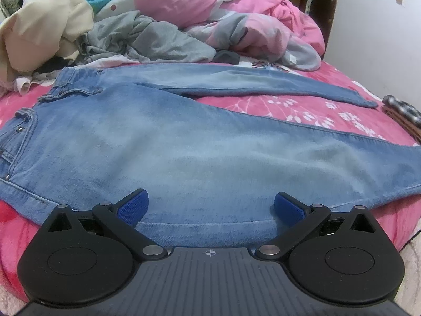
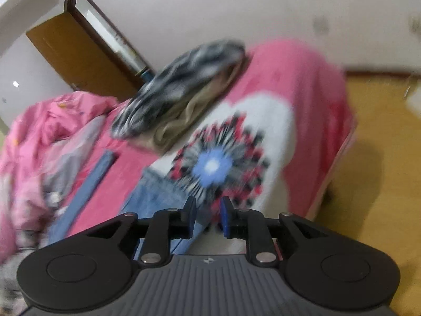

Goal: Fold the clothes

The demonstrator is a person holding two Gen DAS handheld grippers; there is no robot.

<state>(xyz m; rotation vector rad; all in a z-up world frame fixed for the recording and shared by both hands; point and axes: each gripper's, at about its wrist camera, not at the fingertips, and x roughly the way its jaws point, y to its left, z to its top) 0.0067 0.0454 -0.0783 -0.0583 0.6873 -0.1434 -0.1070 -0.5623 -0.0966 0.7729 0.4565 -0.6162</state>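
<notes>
Jeans [image 1: 184, 137] lie spread flat on the bed [image 1: 302, 105], over a pink flowered blanket. In the left wrist view the waistband sits at the far left and the two legs run off to the right, the farther leg thin and straight, the nearer one broad and filling most of the view. The left gripper [image 1: 210, 206] hovers right at the near edge of that broad leg, its blue pads [image 1: 133, 208] spread wide apart with denim showing between them and nothing held. Beyond the jeans a heap of clothes rests against a pink quilt [image 1: 263, 18]: a grey garment [image 1: 147, 39] and a beige one [image 1: 44, 29] to its left.

The right wrist view is blurred. The right gripper [image 2: 209, 217] has its pads drawn close with a narrow gap left between them, and I cannot tell whether any cloth is caught there. A jeans leg end lies just beyond and to the left of it, with a folded black-and-white garment [image 2: 179, 84] farther off on the bed.
</notes>
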